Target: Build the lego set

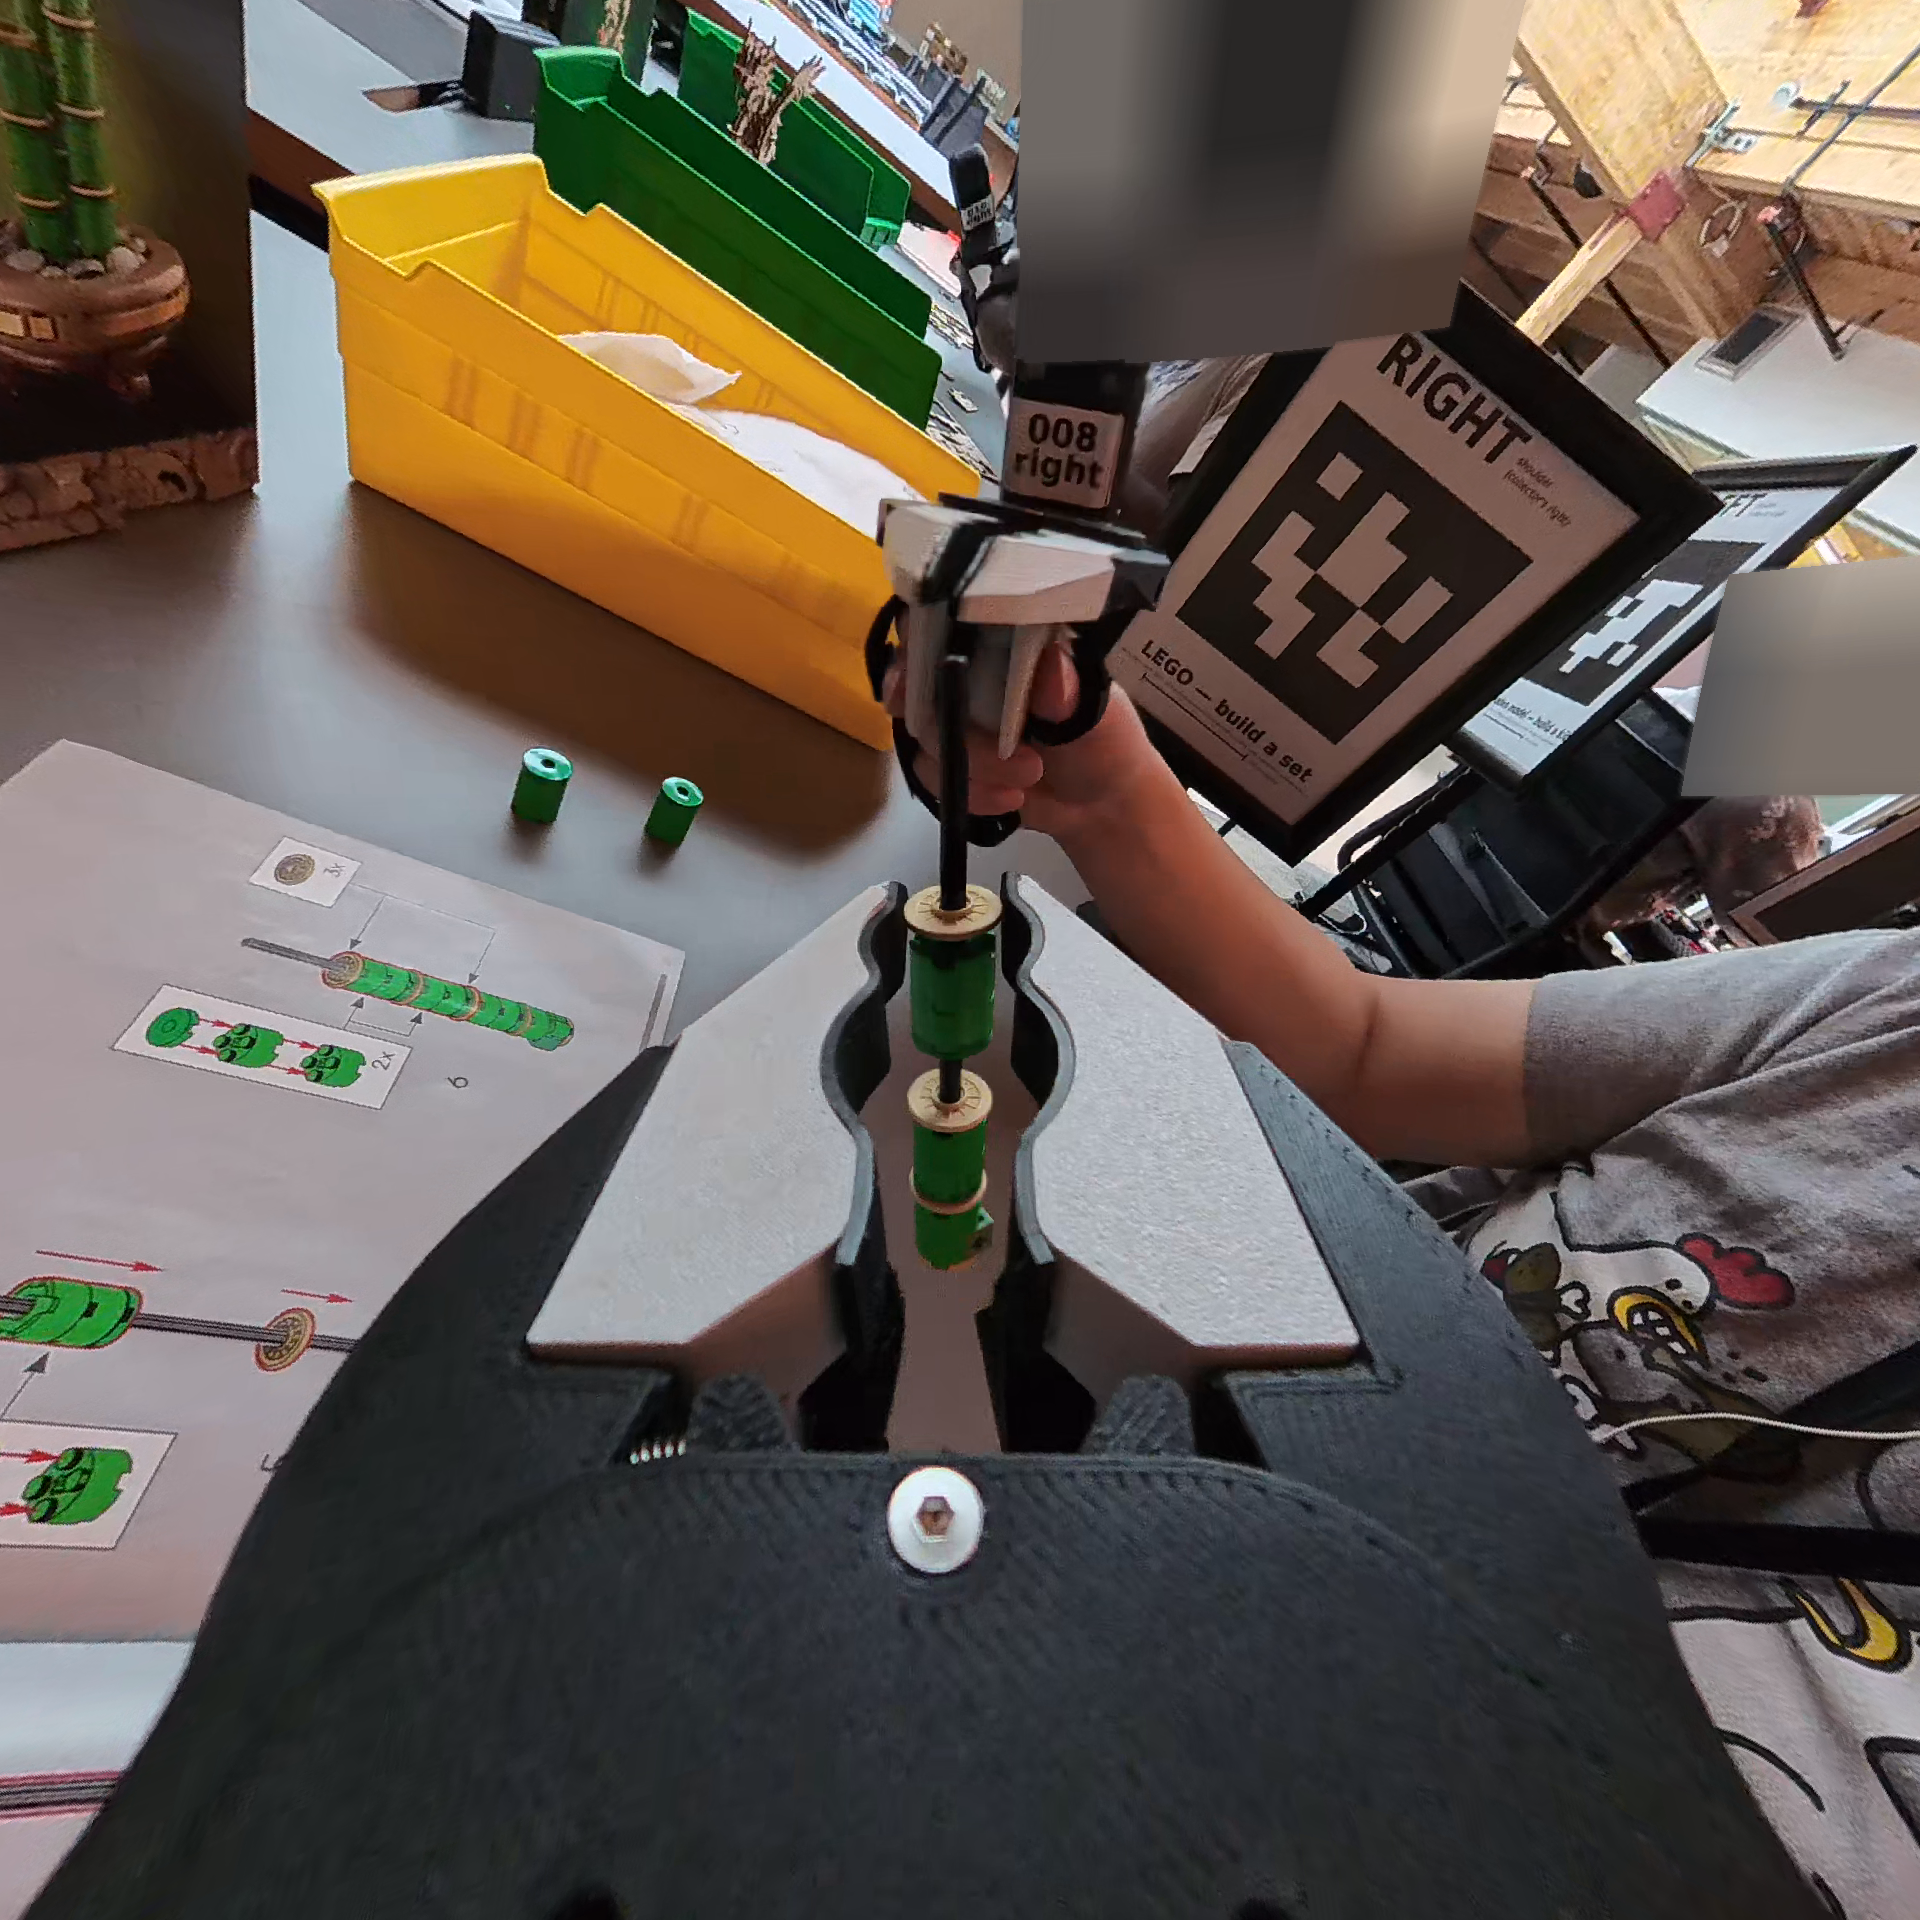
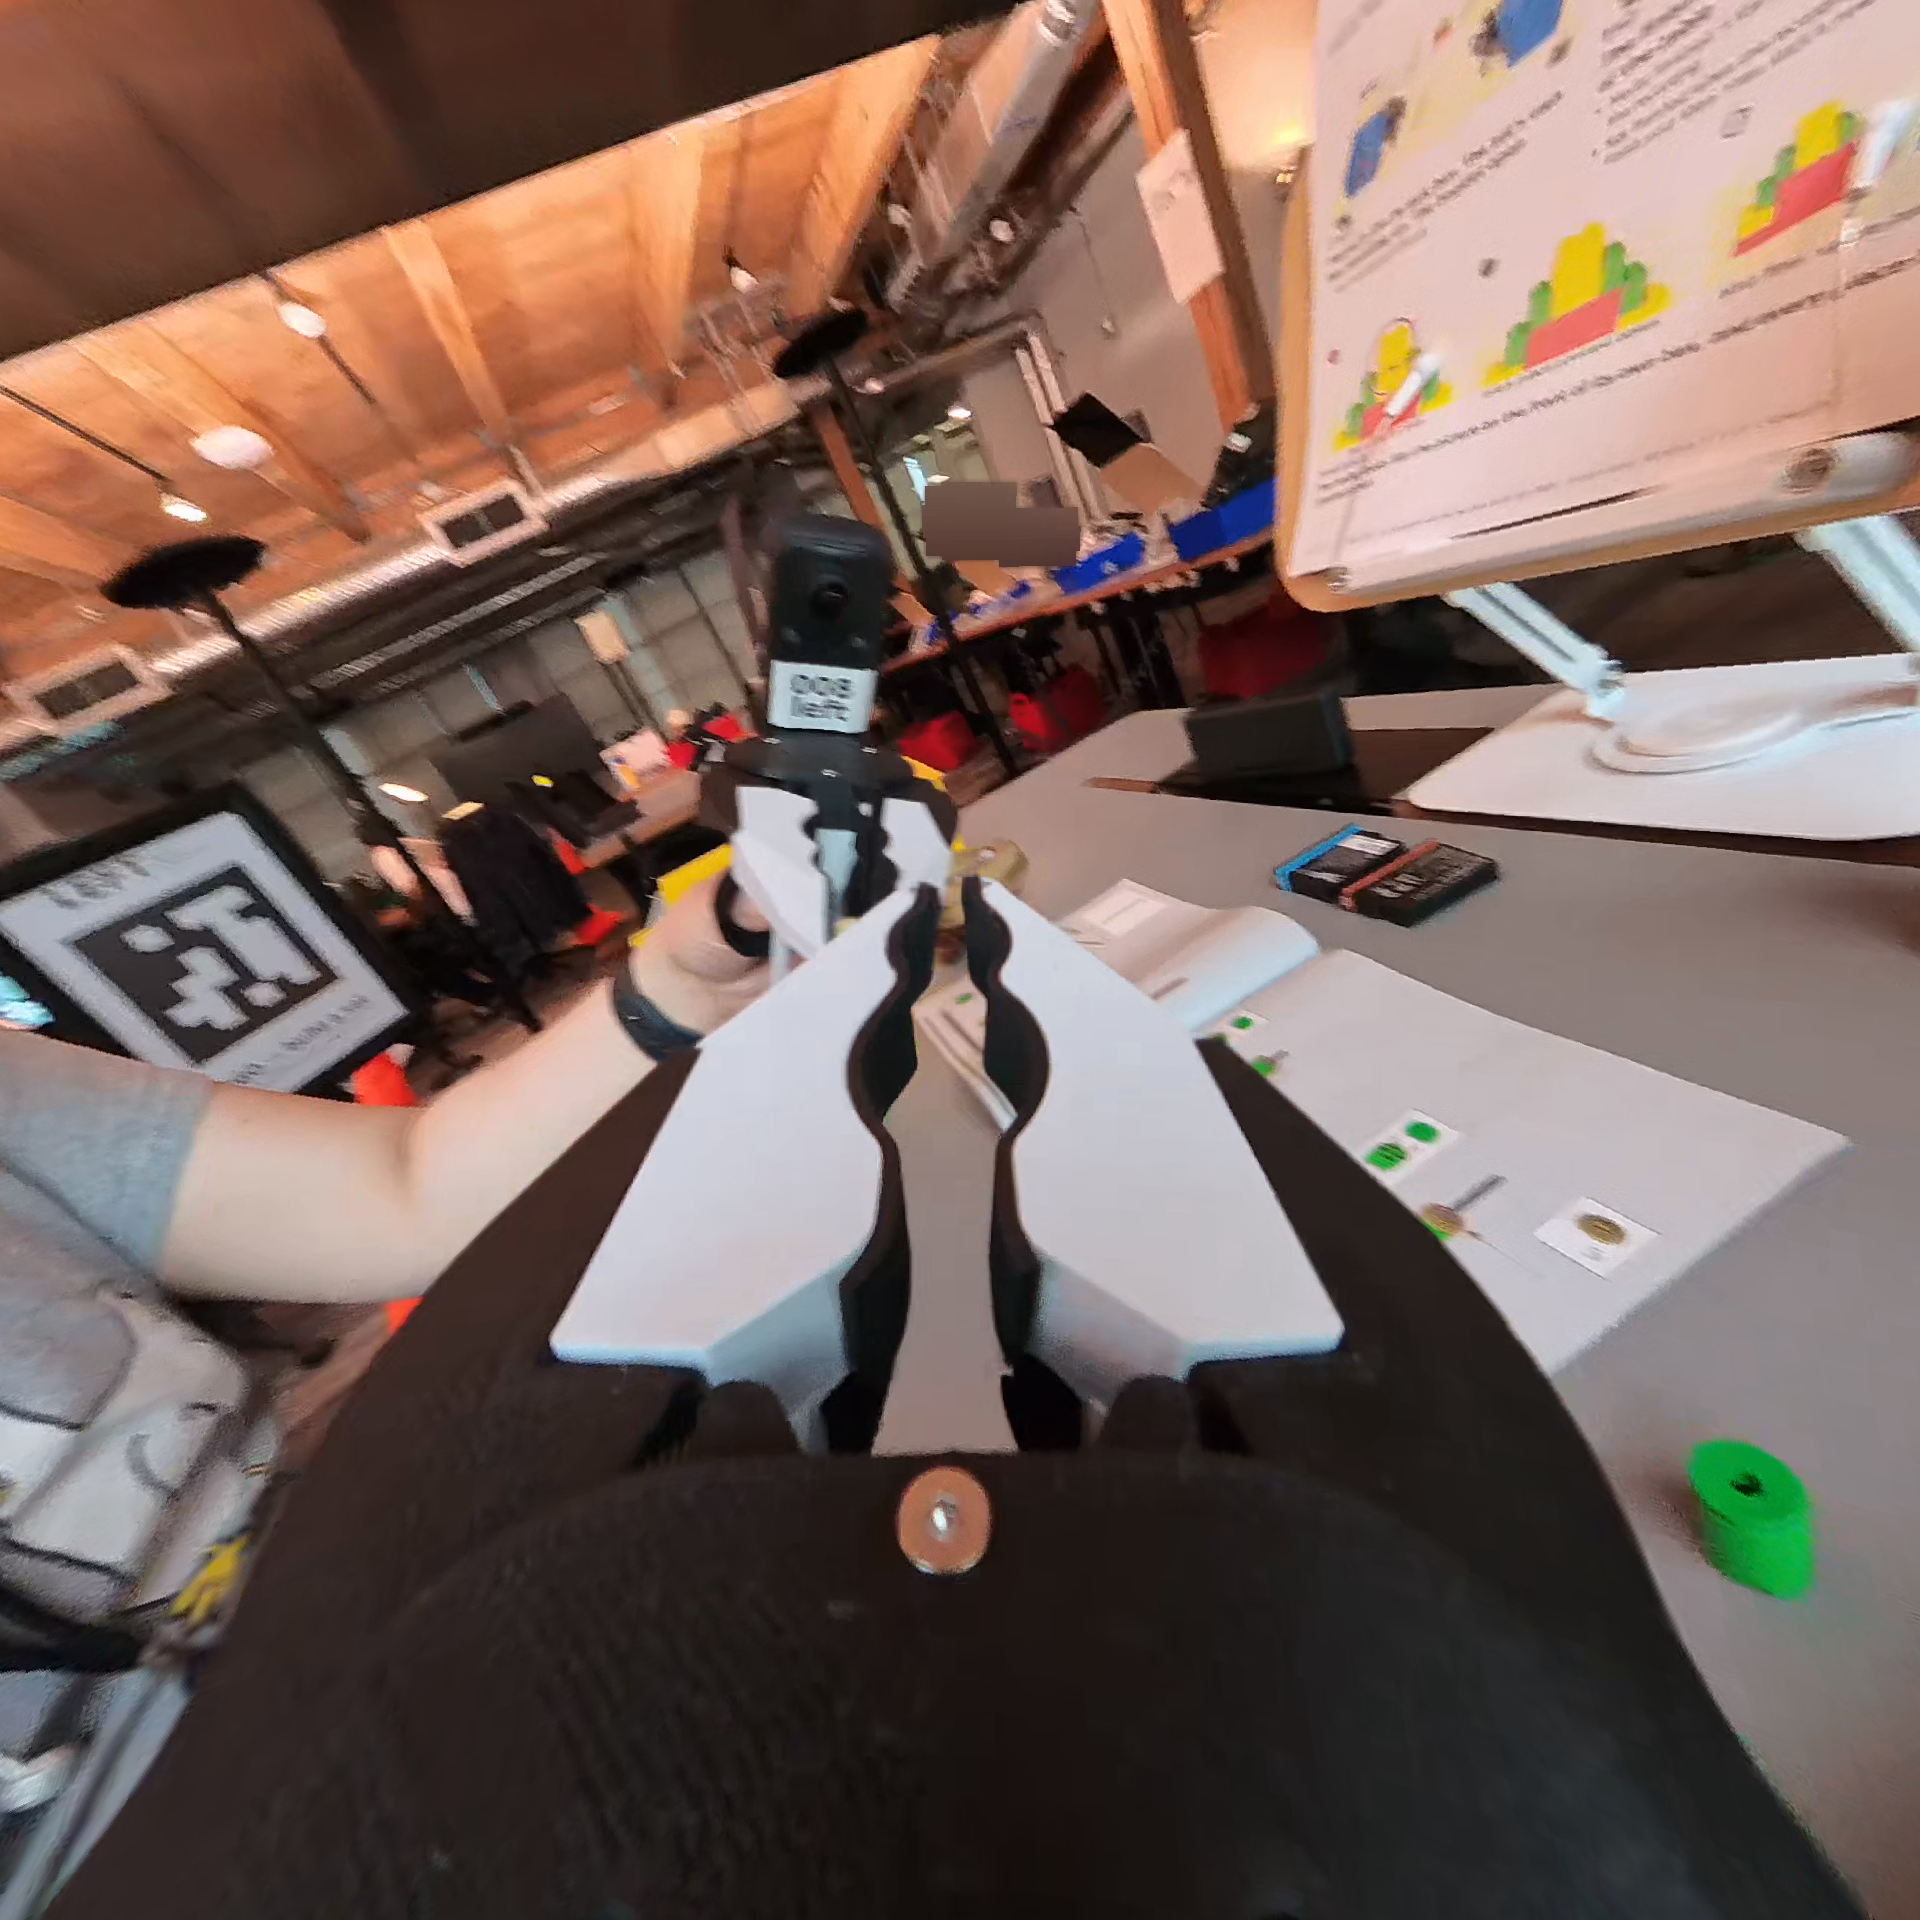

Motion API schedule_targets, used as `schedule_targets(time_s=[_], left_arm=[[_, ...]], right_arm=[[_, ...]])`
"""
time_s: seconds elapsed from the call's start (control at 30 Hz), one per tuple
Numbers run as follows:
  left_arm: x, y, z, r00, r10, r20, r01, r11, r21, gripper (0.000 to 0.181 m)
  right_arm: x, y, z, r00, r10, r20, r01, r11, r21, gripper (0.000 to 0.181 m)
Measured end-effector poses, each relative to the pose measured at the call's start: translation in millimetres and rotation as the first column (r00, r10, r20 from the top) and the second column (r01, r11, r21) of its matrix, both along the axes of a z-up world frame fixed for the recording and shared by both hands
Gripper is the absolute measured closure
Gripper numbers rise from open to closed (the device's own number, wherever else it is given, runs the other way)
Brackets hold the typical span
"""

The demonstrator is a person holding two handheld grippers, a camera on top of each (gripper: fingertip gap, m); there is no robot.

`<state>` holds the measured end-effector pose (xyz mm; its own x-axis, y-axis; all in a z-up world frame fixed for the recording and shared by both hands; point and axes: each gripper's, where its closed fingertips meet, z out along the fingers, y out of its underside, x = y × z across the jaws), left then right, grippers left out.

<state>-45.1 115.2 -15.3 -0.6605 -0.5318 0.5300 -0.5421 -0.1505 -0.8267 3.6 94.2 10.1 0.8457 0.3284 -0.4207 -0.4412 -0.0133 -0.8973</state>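
Observation:
My left gripper (image 1: 951,899) is shut on a bamboo stalk (image 1: 948,997): a black axle (image 1: 951,810) threaded with green cylinders and tan discs, lying along the gap between my fingers. The axle's far end runs up into my right gripper (image 1: 971,717), which is shut on it. In the right wrist view my right gripper (image 2: 943,896) has its tips nearly together, with a tan disc (image 2: 987,862) just beyond; the axle is hidden there. The left gripper (image 2: 831,883) faces it. Two loose green cylinders (image 1: 540,784) (image 1: 673,808) stand on the table; one shows in the right wrist view (image 2: 1751,1517).
The open instruction booklet (image 1: 260,1039) lies at the left, also seen in the right wrist view (image 2: 1507,1091). A yellow bin (image 1: 582,416) and green bins (image 1: 727,208) stand behind it, the set's box (image 1: 94,260) at far left. Marker boards (image 1: 1351,561) stand to the right. Some 6 cm of space lies between my two pairs of fingers.

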Motion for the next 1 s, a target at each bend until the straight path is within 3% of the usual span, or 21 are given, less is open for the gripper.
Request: schedule_targets(time_s=[0.07,0.3,0.87,0.9,1.0], left_arm=[[-0.1,0.6,-1.9,1.000,-0.002,-0.006,0.002,1.000,-0.006,0.167],[0.5,-11.4,-17.7,0.998,-0.043,-0.051,0.044,0.999,0.015,0.167],[0.7,-21.1,-28.2,0.995,-0.065,-0.075,0.068,0.997,0.042,0.167],[0.4,-21.4,-28.1,0.995,-0.067,-0.076,0.070,0.997,0.040,0.167],[0.0,-23.5,-26.9,0.995,-0.075,-0.071,0.077,0.997,0.029,0.167]], right_arm=[[2.2,2.5,-0.8,0.999,-0.030,0.012,0.030,1.000,0.002,0.171],[-19.1,20.5,-2.0,0.986,0.087,-0.140,-0.082,0.996,0.041,0.155],[-36.9,27.7,-22.0,0.958,0.197,-0.208,-0.213,0.975,-0.058,0.167],[-39.5,27.4,-22.8,0.957,0.208,-0.200,-0.224,0.972,-0.065,0.179],[-40.5,26.3,-22.2,0.964,0.203,-0.170,-0.217,0.974,-0.068,0.179]])
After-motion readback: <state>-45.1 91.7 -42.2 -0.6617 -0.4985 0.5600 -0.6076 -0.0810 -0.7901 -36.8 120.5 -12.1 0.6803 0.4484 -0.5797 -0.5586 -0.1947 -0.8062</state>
